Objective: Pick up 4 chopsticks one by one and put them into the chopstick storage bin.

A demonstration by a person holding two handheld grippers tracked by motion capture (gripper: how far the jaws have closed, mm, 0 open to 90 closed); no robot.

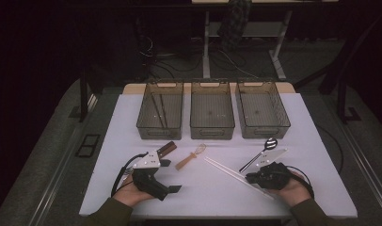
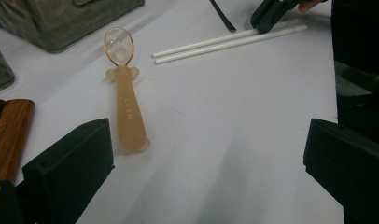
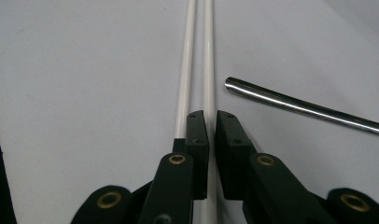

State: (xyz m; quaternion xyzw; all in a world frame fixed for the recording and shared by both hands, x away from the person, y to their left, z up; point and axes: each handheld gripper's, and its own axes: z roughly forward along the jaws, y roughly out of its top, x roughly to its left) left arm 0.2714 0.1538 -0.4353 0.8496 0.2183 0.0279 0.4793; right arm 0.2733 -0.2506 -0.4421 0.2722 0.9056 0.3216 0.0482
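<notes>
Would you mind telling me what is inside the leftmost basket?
The leftmost basket holds a pair of dark chopsticks lying lengthwise. Its tinted near wall hides the floor right behind it, so anything small there cannot be told.

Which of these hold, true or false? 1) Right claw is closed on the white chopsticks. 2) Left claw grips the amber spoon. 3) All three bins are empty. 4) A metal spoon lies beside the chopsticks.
1) True: the right claw pinches one of the white chopsticks; the other lies just outside its jaws.
2) False: the left claw is open, and the amber spoon lies free on the table.
3) False: the left bin holds dark sticks.
4) True: the metal spoon.
</notes>
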